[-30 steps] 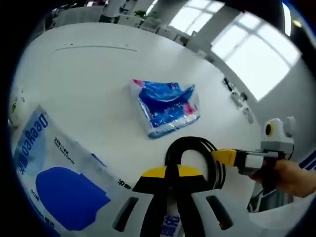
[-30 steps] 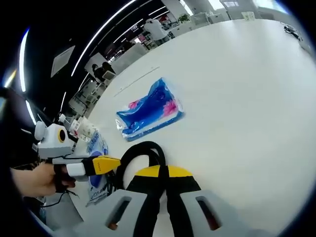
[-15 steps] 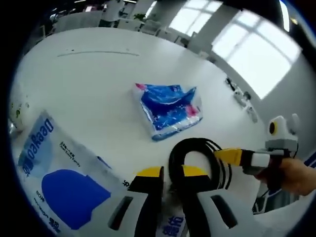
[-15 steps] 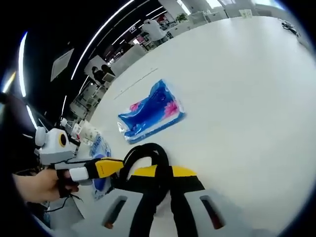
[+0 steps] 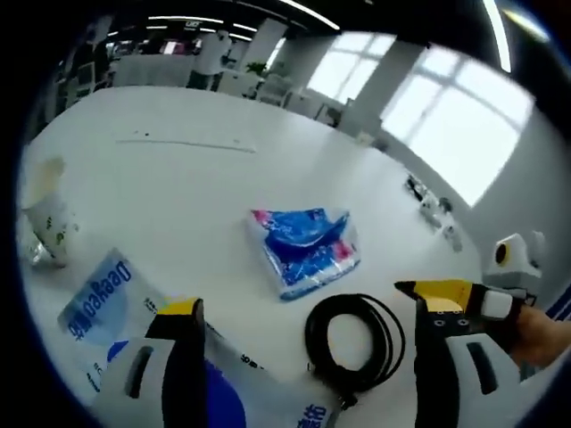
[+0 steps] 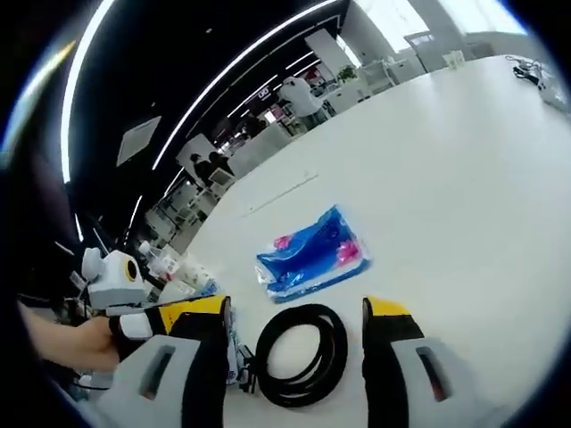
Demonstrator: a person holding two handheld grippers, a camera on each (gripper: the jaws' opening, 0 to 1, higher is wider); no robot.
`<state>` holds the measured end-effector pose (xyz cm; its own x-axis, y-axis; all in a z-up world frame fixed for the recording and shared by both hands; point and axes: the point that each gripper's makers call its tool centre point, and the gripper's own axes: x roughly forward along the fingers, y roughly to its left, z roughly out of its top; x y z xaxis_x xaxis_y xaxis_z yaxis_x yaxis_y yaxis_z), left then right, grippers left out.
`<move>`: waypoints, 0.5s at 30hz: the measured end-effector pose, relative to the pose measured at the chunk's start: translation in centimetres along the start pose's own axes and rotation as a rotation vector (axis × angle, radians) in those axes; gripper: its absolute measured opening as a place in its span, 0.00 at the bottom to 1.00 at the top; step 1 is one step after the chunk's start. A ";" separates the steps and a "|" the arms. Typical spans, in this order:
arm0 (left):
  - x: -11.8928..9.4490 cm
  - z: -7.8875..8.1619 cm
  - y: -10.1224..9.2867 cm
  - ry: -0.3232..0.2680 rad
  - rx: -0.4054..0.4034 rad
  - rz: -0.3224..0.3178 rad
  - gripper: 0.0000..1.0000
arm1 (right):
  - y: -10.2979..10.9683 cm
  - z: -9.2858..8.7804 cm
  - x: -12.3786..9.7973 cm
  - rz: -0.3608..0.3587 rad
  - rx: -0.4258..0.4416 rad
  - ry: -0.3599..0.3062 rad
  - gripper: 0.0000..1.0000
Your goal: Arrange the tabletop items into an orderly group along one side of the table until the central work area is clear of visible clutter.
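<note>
Here, left to right on the white bench (image 5: pixel 178 178), lie a light, slippery printed pouch (image 5: pixel 103 290), a soft blue packet (image 5: pixel 306 248) and a springy black cable coil (image 5: pixel 352 343), best pinched across its bundled strands, while both grippers' jaws gape empty.

White table (image 5: pixel 178 178) — blue packet (image 5: pixel 305 250), black cable coil (image 5: pixel 354 343), printed bag (image 5: pixel 107 290).

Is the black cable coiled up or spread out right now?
Coiled: the black cable lies in a tidy loop on the white table, beside the blue tissue pack.
</note>
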<state>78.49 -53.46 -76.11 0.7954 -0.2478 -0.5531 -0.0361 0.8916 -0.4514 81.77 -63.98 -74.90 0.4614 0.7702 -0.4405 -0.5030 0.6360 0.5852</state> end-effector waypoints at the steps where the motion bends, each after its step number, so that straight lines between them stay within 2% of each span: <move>1: -0.3 0.0 0.0 0.001 0.008 -0.005 0.96 | 0.1 0.0 0.0 0.001 -0.002 0.004 0.60; 5: -1.1 0.3 -0.1 0.003 0.027 -0.010 0.94 | 0.8 -0.6 0.2 0.013 -0.009 0.027 0.59; 15: -2.8 0.6 1.6 -0.002 0.037 0.004 0.88 | 2.8 -1.9 0.4 0.039 -0.028 0.079 0.57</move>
<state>76.57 -51.07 -74.82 0.7964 -0.2434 -0.5536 -0.0173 0.9059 -0.4231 79.14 -61.84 -74.78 0.3824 0.7948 -0.4713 -0.5404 0.6061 0.5837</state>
